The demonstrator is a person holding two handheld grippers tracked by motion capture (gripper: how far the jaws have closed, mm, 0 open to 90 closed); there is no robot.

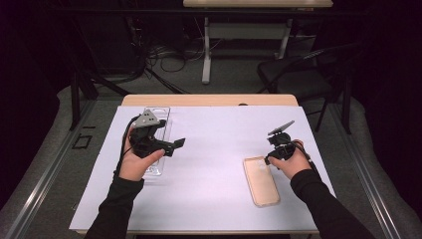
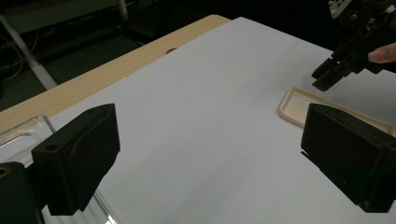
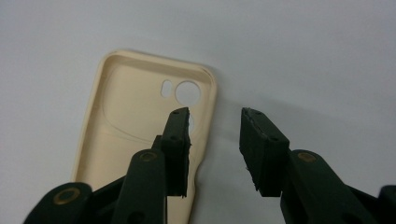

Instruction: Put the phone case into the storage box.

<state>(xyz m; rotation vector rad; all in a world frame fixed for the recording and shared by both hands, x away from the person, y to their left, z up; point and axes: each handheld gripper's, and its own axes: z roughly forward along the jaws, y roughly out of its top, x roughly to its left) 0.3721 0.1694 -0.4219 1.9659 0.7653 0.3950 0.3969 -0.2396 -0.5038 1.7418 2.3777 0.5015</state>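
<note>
In the right gripper view, the near end of the phone case [image 3: 116, 140] runs off the bottom edge, and the left finger hides part of its right rim. In the left gripper view, the case's near right part sits behind the right finger of the left gripper [image 2: 205, 154], while the clear plastic tray [image 2: 28, 133] is cut by the left edge and largely covered by the left finger. In the high view, the left hand [image 1: 135, 162] covers the tray's middle, and the right gripper [image 1: 272, 155] is too small and dark to tell whether its fingertips touch the case.
</note>
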